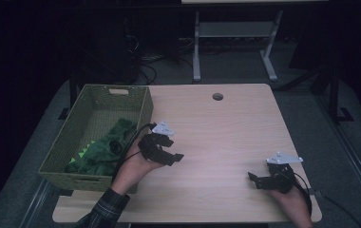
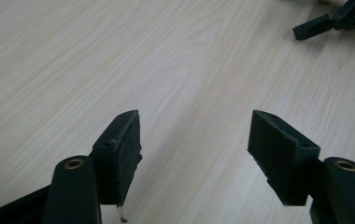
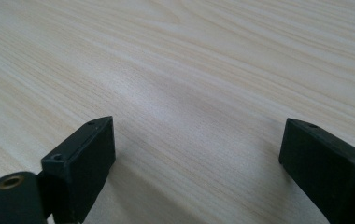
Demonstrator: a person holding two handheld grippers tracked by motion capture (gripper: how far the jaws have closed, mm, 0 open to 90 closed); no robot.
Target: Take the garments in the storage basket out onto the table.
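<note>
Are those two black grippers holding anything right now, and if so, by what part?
Nothing is held. The left gripper and the right gripper both stand open over the bare wooden table, jaws apart with nothing between them.

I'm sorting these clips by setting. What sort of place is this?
Probably a lab or office workspace: a light wood desk with a cable hole, another desk's metal legs behind, and cables on the carpeted floor.
</note>
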